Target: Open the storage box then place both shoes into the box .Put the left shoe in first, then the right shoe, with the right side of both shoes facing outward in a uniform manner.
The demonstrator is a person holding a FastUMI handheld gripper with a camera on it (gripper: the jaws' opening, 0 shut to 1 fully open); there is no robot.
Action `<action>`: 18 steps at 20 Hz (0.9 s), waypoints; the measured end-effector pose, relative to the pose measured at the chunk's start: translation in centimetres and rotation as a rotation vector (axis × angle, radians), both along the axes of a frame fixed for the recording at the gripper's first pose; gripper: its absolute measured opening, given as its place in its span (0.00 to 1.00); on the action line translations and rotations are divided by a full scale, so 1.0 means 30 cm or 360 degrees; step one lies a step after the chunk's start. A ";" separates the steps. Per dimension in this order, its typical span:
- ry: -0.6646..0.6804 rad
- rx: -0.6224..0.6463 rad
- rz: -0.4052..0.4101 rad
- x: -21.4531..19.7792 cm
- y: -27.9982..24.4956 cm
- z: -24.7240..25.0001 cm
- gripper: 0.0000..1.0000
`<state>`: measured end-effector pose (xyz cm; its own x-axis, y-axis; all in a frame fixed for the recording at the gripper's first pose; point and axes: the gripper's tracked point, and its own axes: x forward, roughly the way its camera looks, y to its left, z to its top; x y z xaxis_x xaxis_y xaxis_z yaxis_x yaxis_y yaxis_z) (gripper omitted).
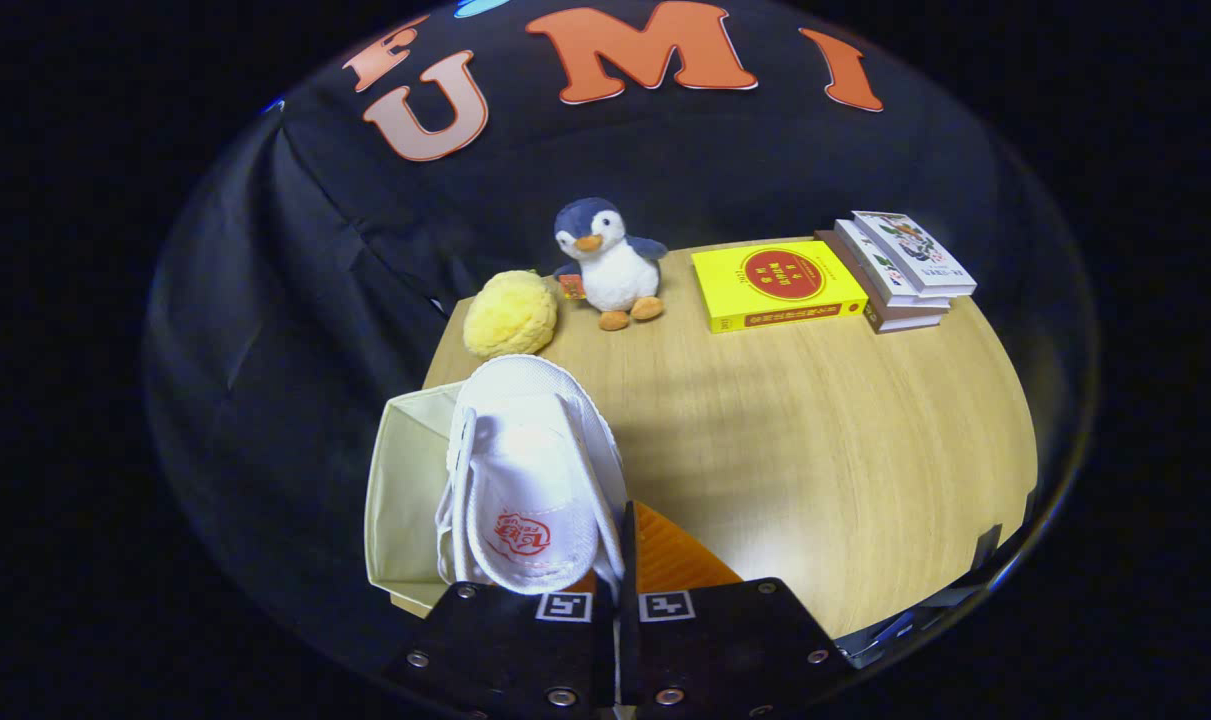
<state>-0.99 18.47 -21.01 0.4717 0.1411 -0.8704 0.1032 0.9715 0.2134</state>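
White shoe held in the claw above an open cream storage box on a wooden tabletop.

The tabletop (815, 440) spreads ahead of the claw. The storage box (405, 490) sits just ahead and to the left, under the white shoe (535, 470). The claw (620, 560) is clamped together on the shoe's edge. Far beyond lie a yellow book (775, 285), a stack of books (905, 270), a plush penguin (610, 262) and a yellow fluffy ball (510, 315).
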 end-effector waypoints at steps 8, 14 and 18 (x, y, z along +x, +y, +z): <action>0.0051 0.0005 0.0162 0.068 0.313 -0.060 0.03; 0.0156 -0.0094 0.0214 0.067 0.396 -0.202 0.03; 0.0180 -0.0227 0.0135 0.096 0.383 -0.265 0.03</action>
